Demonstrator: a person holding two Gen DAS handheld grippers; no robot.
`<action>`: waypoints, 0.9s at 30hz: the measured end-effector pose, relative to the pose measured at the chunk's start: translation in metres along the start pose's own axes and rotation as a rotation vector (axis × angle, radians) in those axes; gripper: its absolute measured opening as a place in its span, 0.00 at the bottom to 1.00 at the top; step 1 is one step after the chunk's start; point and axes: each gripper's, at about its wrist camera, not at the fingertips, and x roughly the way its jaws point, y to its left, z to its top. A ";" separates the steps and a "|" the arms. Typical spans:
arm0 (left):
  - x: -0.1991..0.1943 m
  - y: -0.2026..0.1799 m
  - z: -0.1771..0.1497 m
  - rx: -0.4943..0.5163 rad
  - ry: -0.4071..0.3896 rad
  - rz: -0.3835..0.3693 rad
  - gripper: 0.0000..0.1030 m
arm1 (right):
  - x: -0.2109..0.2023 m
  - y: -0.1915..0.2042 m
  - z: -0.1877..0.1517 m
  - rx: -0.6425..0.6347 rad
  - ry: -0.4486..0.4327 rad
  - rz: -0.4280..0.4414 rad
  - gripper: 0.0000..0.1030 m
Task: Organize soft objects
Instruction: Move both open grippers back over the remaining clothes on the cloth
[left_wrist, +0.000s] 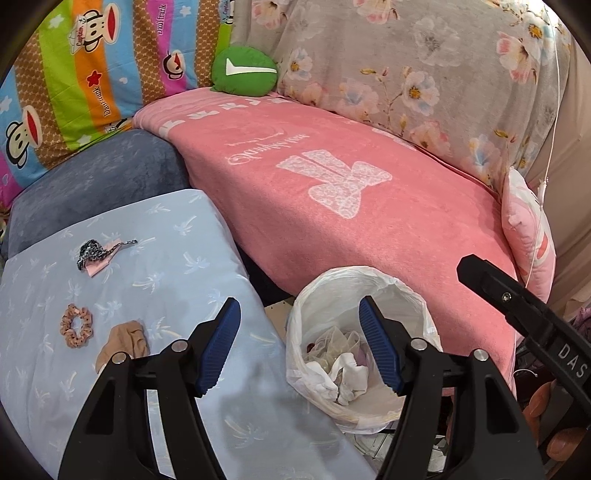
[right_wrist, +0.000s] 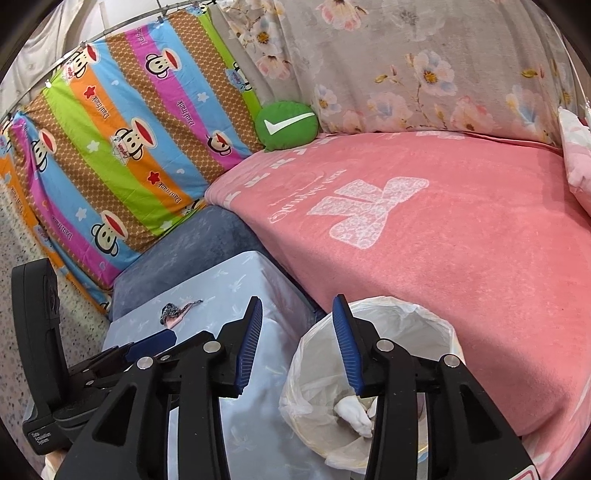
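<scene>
Left claw: my left gripper (left_wrist: 299, 341) hangs over the gap between table and bin; its blue ribbed pads stand spread, nothing between them.
Right claw: my right gripper (right_wrist: 297, 345) sits just beside it, above the bin's near rim; its pads are parted too, and empty.
Bin: a round waste bin lined with a thin white plastic bag (left_wrist: 417, 295) stands against the pink bed edge; crumpled white and cream cloth pieces (left_wrist: 341, 363) already lie inside.
Still to sort: three small items lie on the pale blue cloth with white palm prints (left_wrist: 166, 258); a peach polka-dot scrunchie (left_wrist: 76, 325); a wad of tan nylon stocking (left_wrist: 127, 341) just beside it; a black-and-white braided cord lying on a pink scrap (left_wrist: 96, 254) farther back.
Handling: I judge all three light, limp and unbreakable; the stocking may slide or stretch, so I would pinch its bunched middle; the scrunchie I would take across its ruffled ring.
Writing: the striped monkey-print sheet (left_wrist: 74, 92) reads "Paul Frank" and "Captain"; my right gripper's body shows "DAS"; script on the pink towel blanket with a white bow (left_wrist: 369, 221) is upside down and unreadable; a green round cushion (left_wrist: 243, 70) bears a white tick.
</scene>
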 end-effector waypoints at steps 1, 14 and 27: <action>0.000 0.002 0.000 -0.006 0.001 0.002 0.62 | 0.002 0.003 -0.001 -0.005 0.005 0.003 0.38; -0.010 0.044 -0.007 -0.084 -0.006 0.035 0.62 | 0.020 0.045 -0.011 -0.068 0.051 0.043 0.44; -0.022 0.106 -0.023 -0.193 -0.011 0.100 0.63 | 0.047 0.108 -0.035 -0.148 0.123 0.104 0.50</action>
